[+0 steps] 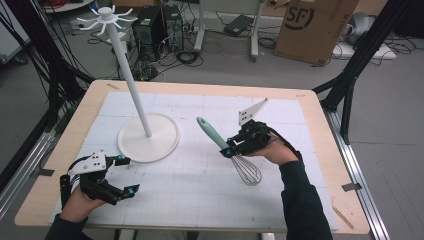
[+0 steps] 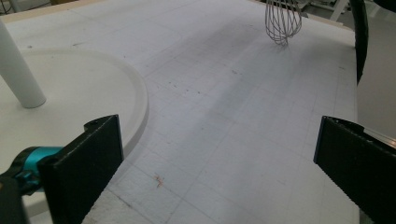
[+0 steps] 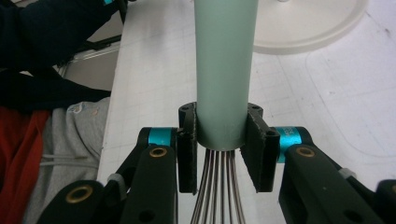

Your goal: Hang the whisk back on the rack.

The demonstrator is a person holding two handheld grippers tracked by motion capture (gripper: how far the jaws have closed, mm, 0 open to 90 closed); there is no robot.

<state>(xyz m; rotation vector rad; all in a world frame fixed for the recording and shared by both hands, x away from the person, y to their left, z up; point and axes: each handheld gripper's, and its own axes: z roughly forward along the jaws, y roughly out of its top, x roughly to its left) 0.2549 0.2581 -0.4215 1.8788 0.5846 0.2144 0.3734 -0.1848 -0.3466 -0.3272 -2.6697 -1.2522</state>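
A whisk (image 1: pixel 227 146) with a pale green handle and a wire head (image 1: pixel 247 170) is held over the white mat, right of centre. My right gripper (image 1: pixel 231 145) is shut on the handle's lower end, where the wires begin. In the right gripper view the handle (image 3: pixel 227 70) stands between the two black pads of that gripper (image 3: pixel 222 144). The handle points up and left toward the white rack (image 1: pixel 131 75), a tall pole on a round base (image 1: pixel 148 137). My left gripper (image 1: pixel 127 175) rests at the table's front left, jaws wide apart and empty. In the left gripper view that gripper (image 2: pixel 219 163) faces the base (image 2: pixel 70 93) and the wire head (image 2: pixel 282 21).
The wooden table (image 1: pixel 70 130) carries a white gridded mat (image 1: pixel 190 185). The rack's top has several hook arms (image 1: pixel 106 19). Behind the table are computer towers (image 1: pixel 150 25), a cardboard box (image 1: pixel 315 27) and cables on the floor. A black frame leg (image 1: pixel 350 75) stands at the right.
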